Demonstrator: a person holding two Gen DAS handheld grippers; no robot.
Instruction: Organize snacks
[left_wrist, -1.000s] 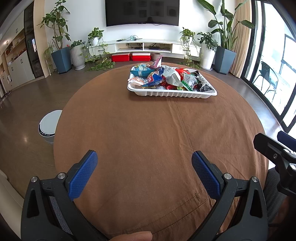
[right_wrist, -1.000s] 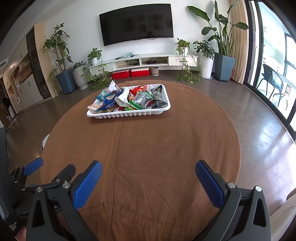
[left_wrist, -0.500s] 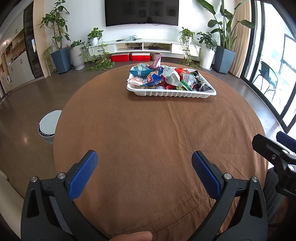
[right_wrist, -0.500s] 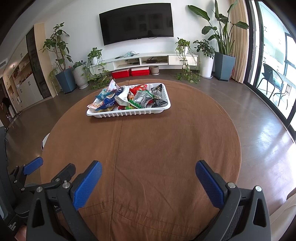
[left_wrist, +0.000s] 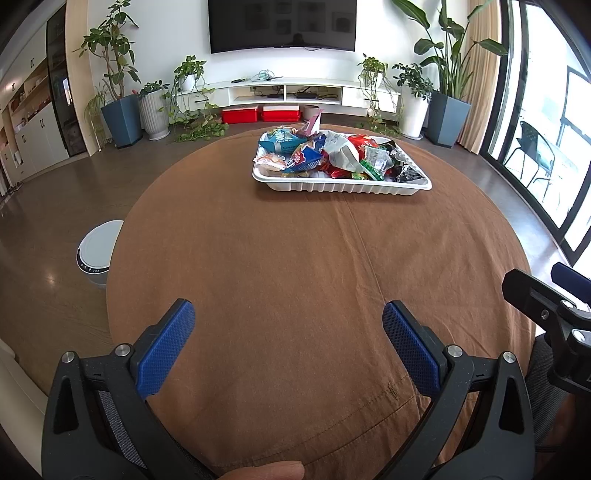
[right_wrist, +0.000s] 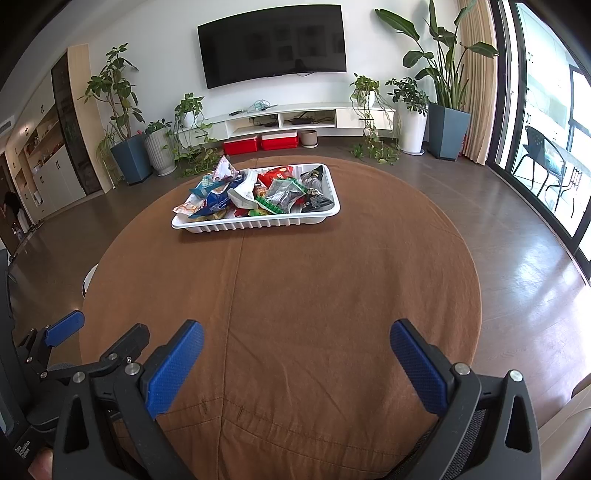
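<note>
A white ribbed tray (left_wrist: 343, 187) sits at the far side of a round table with a brown cloth (left_wrist: 314, 277). It also shows in the right wrist view (right_wrist: 258, 223). It is heaped with several snack packets (left_wrist: 332, 155), blue, red, green, silver and black (right_wrist: 258, 188). My left gripper (left_wrist: 288, 325) is open and empty over the near edge of the table. My right gripper (right_wrist: 295, 347) is open and empty beside it, also at the near edge. Both are far from the tray.
A white round bin (left_wrist: 98, 253) stands on the floor left of the table. Potted plants (left_wrist: 122, 92), a TV (left_wrist: 282, 22) and a low white cabinet (left_wrist: 295, 92) line the far wall. Glass doors (left_wrist: 546, 147) are at the right.
Both grippers stay open at the near edge. The views have shifted only very slightly; the tray and packets have not moved.
</note>
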